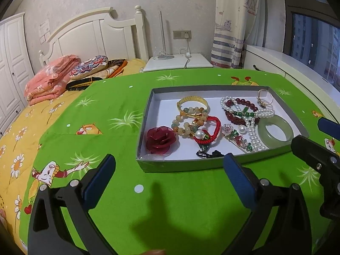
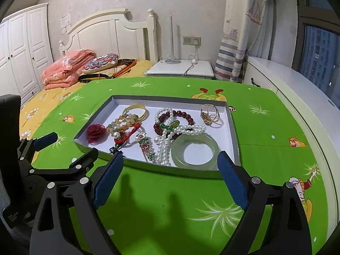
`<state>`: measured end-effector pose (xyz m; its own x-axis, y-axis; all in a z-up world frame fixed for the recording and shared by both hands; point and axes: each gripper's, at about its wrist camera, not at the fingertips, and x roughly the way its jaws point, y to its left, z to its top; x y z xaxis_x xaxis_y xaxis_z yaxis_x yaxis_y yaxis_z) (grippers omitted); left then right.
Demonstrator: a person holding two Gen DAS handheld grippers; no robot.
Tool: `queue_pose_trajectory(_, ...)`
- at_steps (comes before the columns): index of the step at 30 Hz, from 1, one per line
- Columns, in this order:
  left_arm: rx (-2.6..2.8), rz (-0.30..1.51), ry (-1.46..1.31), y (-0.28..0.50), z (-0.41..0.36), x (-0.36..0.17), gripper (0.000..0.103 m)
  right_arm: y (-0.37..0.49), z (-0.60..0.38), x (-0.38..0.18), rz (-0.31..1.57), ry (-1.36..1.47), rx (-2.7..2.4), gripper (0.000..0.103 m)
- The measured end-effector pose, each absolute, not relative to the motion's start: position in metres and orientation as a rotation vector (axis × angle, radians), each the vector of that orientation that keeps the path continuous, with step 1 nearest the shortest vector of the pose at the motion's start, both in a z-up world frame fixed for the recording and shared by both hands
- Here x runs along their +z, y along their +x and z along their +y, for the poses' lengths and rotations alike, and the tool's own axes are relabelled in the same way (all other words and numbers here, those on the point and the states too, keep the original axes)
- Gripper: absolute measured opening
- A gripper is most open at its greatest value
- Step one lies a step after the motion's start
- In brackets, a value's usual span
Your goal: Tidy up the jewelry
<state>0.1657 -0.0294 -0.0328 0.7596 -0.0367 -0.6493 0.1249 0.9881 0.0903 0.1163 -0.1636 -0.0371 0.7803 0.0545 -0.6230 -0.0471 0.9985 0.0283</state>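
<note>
All the jewelry lies inside the shallow grey tray (image 2: pixel 232 136) just ahead of both tongs, so it is gathered, but heaped: pearl strand (image 2: pixel 170 136) crossing the dark red beads (image 2: pixel 184 114), the red cord (image 1: pixel 209 131) tangled with pale stone beads (image 1: pixel 187 125). That would fit sorting still to come or pieces just collected. The left gripper (image 1: pixel 169 172) and right gripper (image 2: pixel 170 174) both gape wide, holding nothing. Nearest the right tongs sits a smooth, glassy jade bangle (image 2: pixel 194 152); a gauzy red rose (image 1: pixel 160 139) lies ahead of the left.
</note>
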Motion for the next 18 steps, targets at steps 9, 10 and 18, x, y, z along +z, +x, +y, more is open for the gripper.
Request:
queue_pose_trajectory(9,-0.091,0.71,0.125,0.1652,-0.0272,-0.0323,0.098,0.116,-0.1636,-0.0359,0.674,0.013,0.055,0.084)
queue_pose_trajectory(10,-0.091,0.71,0.125,0.1652,-0.0272,-0.0323,0.098,0.1158,-0.1634,-0.0356,0.674,0.014,0.055,0.084)
queue_pose_trajectory(18,-0.091,0.709,0.125,0.1652,-0.0273,-0.0321,0.098,0.1158,-0.164,-0.0354,0.675,0.015,0.054,0.084)
